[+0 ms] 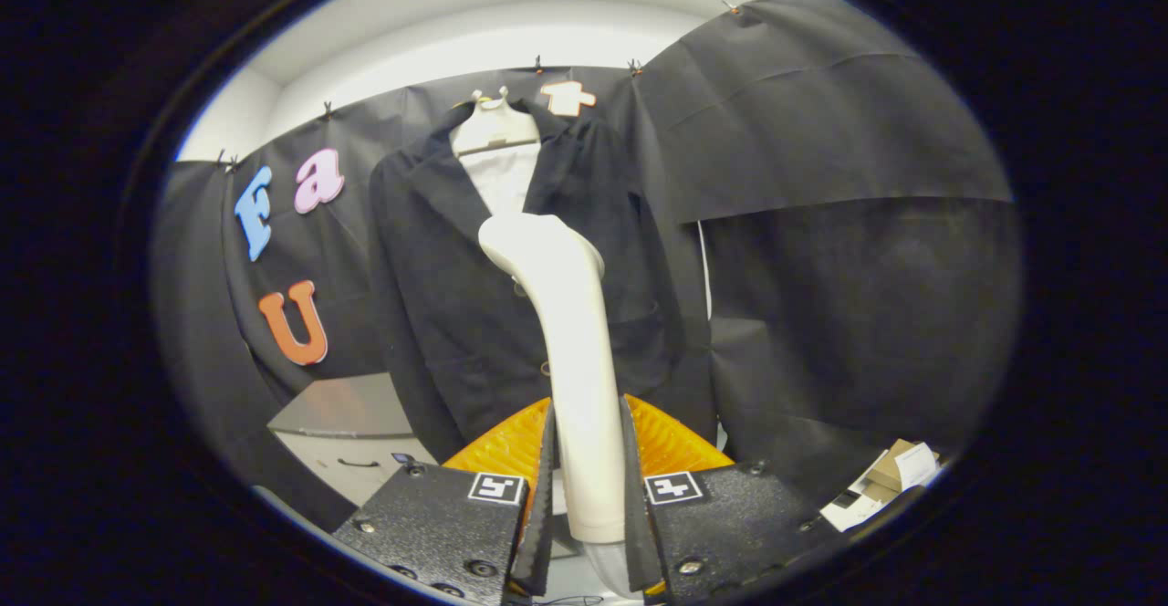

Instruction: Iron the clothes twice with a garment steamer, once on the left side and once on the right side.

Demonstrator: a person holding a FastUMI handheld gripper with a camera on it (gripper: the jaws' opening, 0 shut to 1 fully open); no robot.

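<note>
The gripper (pixel 589 487) clamps both fingers on the smooth, cream plastic steamer (pixel 570 350), whose curved handle rises upright to a rounded head before a dark matte jacket (pixel 456 296) hanging on a pale hanger (pixel 493 127).

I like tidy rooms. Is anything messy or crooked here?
Nothing much stands out. The gripper is shut on the steamer, held upright before the jacket, which hangs straight on its hanger. Some boxes sit loosely piled beside.
</note>
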